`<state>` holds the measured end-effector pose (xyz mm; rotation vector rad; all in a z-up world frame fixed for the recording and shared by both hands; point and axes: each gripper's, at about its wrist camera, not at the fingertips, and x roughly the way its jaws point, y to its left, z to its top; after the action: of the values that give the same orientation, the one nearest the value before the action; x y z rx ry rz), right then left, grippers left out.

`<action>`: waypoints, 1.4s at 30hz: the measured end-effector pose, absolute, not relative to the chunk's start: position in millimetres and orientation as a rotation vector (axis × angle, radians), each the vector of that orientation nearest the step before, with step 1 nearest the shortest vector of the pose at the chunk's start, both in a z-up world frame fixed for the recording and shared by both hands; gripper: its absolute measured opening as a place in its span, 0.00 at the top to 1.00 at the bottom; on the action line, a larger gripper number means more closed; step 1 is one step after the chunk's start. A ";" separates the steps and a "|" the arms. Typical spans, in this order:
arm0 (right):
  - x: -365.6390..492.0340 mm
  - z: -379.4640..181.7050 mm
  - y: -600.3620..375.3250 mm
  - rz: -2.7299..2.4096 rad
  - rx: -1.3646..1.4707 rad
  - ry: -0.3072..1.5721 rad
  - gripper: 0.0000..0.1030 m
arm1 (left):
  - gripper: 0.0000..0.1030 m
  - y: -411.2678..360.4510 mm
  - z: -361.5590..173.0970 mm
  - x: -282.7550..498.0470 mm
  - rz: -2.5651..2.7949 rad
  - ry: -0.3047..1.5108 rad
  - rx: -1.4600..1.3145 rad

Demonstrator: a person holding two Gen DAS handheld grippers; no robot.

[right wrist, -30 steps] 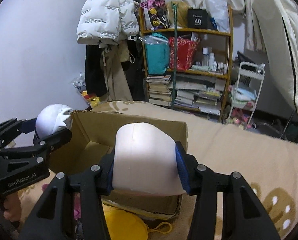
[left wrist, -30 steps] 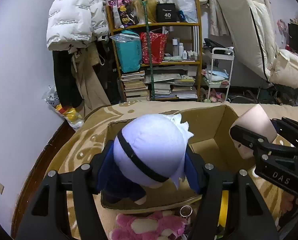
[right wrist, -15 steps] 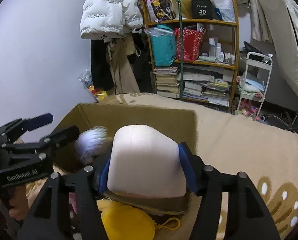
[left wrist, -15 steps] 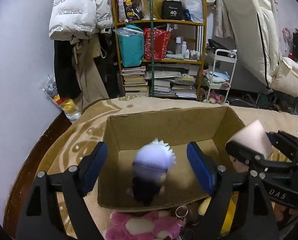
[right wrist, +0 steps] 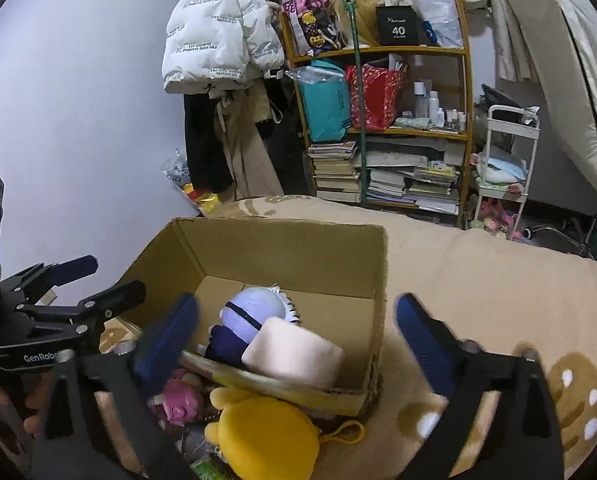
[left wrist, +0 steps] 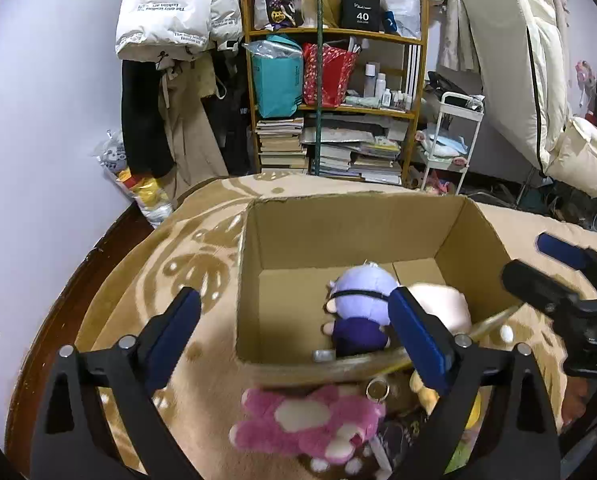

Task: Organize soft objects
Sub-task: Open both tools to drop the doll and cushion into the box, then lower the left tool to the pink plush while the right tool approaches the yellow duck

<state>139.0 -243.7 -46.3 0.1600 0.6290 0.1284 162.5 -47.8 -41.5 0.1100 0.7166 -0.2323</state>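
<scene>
An open cardboard box (left wrist: pixel 338 236) (right wrist: pixel 290 248) stands on a beige blanket. Inside it lie a white-haired doll (left wrist: pixel 362 292) (right wrist: pixel 252 312) in dark clothes with a black blindfold, and a pale cream cushion (left wrist: pixel 446 304) (right wrist: pixel 294 356) leaning against it. My left gripper (left wrist: pixel 294 308) hovers above the box's near left side, jaws opening wide, pads touching nothing. My right gripper (right wrist: pixel 298 310) hangs above the near rim, jaws opening too, the cushion loose below them. In front of the box lie a pink plush (left wrist: pixel 310 420) (right wrist: pixel 178 400) and a yellow plush (right wrist: pixel 266 436).
The beige patterned blanket (left wrist: pixel 170 276) runs left to a dark wooden edge (left wrist: pixel 58 320). Beyond it stand a packed bookshelf (left wrist: pixel 338 120), hanging coats (left wrist: pixel 162 40), a white trolley (left wrist: pixel 454 140) and an upright mattress (left wrist: pixel 518 80). A key ring (left wrist: pixel 376 390) lies among the near toys.
Both grippers let go and spread wide. The doll fell from the left jaws into the box, and the cushion dropped from the right jaws beside it.
</scene>
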 end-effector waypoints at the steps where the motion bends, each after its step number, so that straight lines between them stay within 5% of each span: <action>1: 134.2 -43.0 -243.1 0.121 0.155 0.615 0.00 | 0.06 -46.2 -40.4 159.3 -0.232 0.720 0.106; 20: 66.1 -21.9 -236.5 0.127 0.122 0.607 0.00 | 0.04 -25.6 -36.8 103.9 -0.214 0.799 0.127; 42: 81.1 -70.6 -229.9 0.153 0.155 0.760 0.00 | 0.04 -17.1 -68.6 124.2 -0.293 0.934 0.033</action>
<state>81.1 -229.9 -70.6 0.1545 0.7600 0.1531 124.2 -17.1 -68.6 0.0327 0.9336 -0.2934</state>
